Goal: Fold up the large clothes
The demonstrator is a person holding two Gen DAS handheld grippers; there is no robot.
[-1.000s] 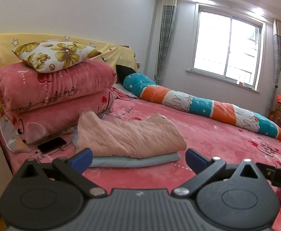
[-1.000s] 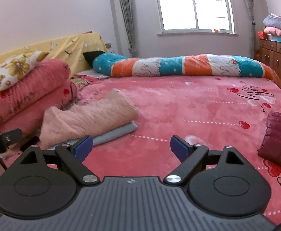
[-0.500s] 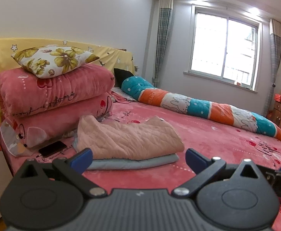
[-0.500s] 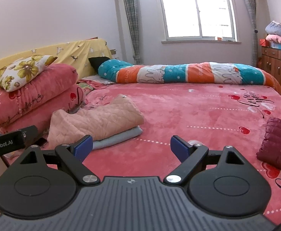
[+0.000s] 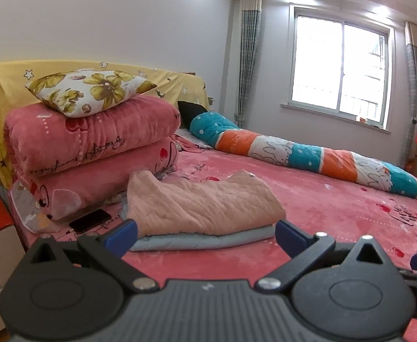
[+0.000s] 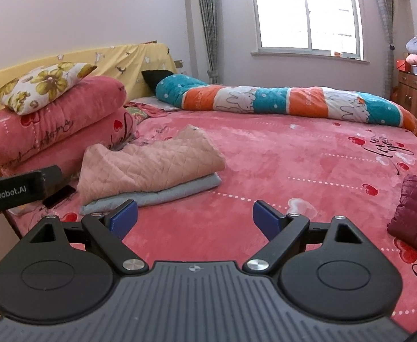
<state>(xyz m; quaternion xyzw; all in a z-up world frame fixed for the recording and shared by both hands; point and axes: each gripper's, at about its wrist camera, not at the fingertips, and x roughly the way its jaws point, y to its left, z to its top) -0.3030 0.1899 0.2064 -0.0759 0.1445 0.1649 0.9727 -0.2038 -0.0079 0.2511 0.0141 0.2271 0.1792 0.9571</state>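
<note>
A folded pink quilted garment [image 5: 200,205] [image 6: 151,168] lies on top of a folded light-blue garment [image 5: 208,239] [image 6: 180,189] on the pink bed. My left gripper [image 5: 205,236] hangs open just short of this stack, with nothing between its fingers. My right gripper [image 6: 194,218] is also open and empty, held above the bedspread to the right of the stack. A dark maroon quilted garment [image 6: 416,211] lies at the bed's right edge in the right wrist view.
Two rolled pink blankets [image 5: 88,154] with a floral pillow [image 5: 91,91] are stacked at the headboard. A black phone [image 5: 90,221] lies beside them. A long teal-and-orange bolster [image 5: 308,154] runs along the far side. A wooden dresser [image 6: 416,99] stands at right.
Both grippers have drawn back and risen a little, so the views tilt upward and show more wall and window. The stack has not moved. Both stay open.
</note>
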